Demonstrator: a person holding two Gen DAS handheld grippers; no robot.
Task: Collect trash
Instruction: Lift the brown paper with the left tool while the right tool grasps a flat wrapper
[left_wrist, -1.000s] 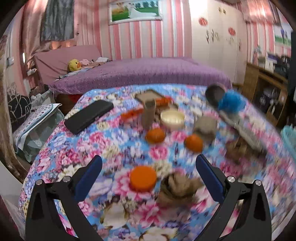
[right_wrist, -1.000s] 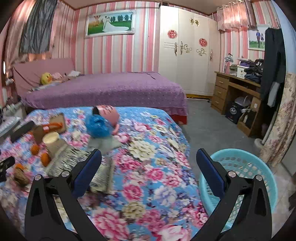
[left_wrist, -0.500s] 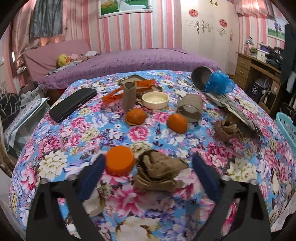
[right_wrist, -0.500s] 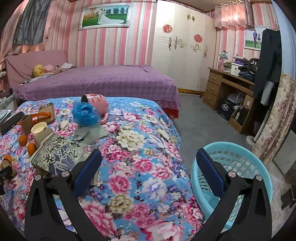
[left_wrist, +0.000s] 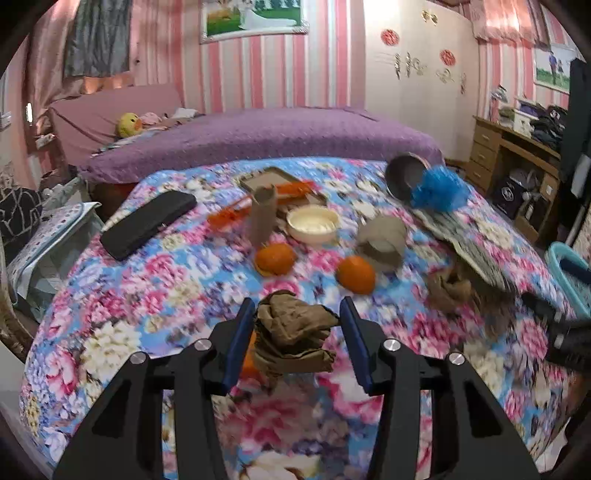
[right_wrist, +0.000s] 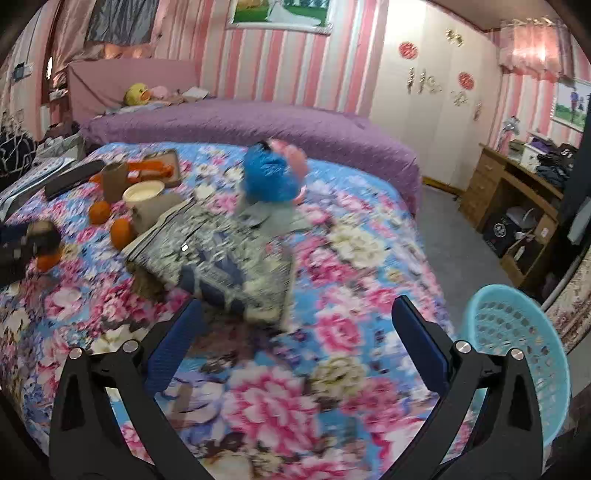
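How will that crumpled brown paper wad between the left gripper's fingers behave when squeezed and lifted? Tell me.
The crumpled brown paper will probably crush inward as the left gripper closes, since its folds look loose. It looks light, so it should lift easily. A loose flap may droop or catch the orange thing beside it.

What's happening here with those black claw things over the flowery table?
A person holds a claw tool in each hand, clearing trash. The left gripper is closing around a crumpled brown paper wad on the floral tablecloth, not yet squeezing it. The right gripper hangs open and empty near a folded patterned newspaper, with the light blue plastic basket beside the table.
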